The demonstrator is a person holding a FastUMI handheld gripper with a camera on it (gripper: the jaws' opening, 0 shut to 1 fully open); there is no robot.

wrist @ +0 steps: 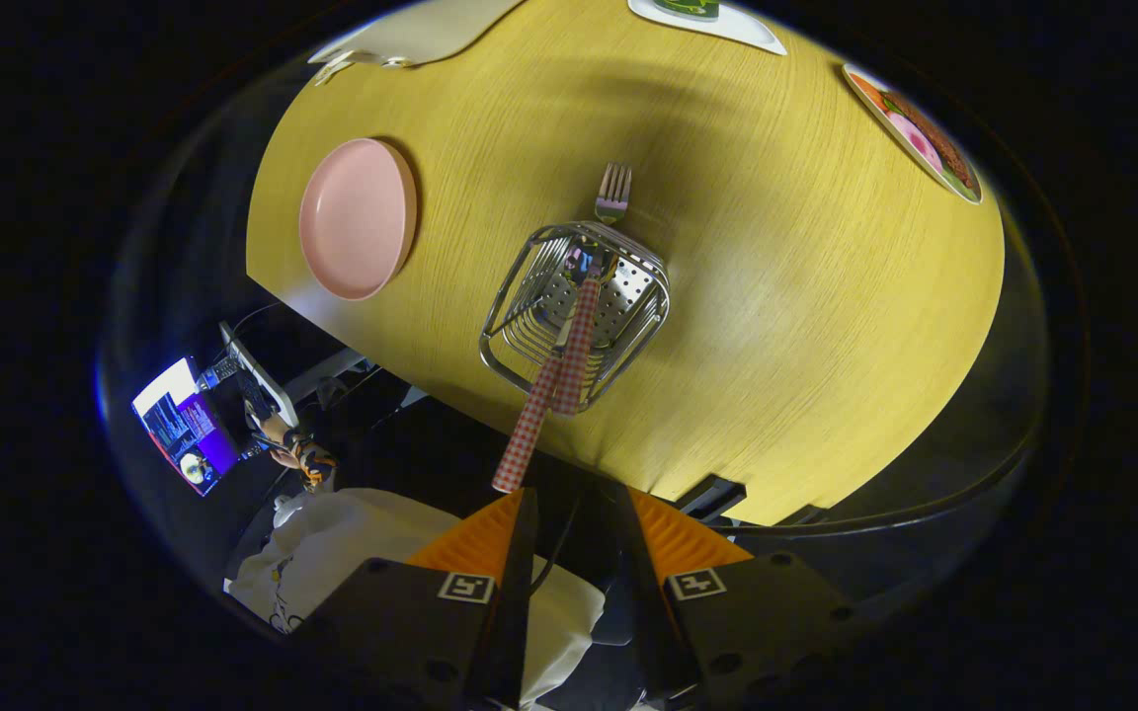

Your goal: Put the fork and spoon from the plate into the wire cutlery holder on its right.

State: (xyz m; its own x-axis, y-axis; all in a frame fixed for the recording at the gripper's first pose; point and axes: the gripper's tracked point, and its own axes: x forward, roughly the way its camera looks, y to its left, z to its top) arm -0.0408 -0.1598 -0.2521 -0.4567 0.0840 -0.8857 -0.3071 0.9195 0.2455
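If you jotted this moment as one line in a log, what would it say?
claw: open, empty, above holder | fork: in wire holder, tines poking out | second checked handle: also in holder | pink plate: bare

1. The plate [357, 218] is round and pale pink, lying flat on the wooden table well left of the wire cutlery holder [576, 314], with nothing on it.
2. The wire cutlery holder is a shiny metal basket with a perforated floor, standing upright on the table.
3. Two red-and-white checked handles [557, 385] stand in the holder, leaning out over its near rim.
4. The fork [613, 193] shows its metal tines just past the holder's far rim.
5. The spoon's bowl cannot be made out inside.
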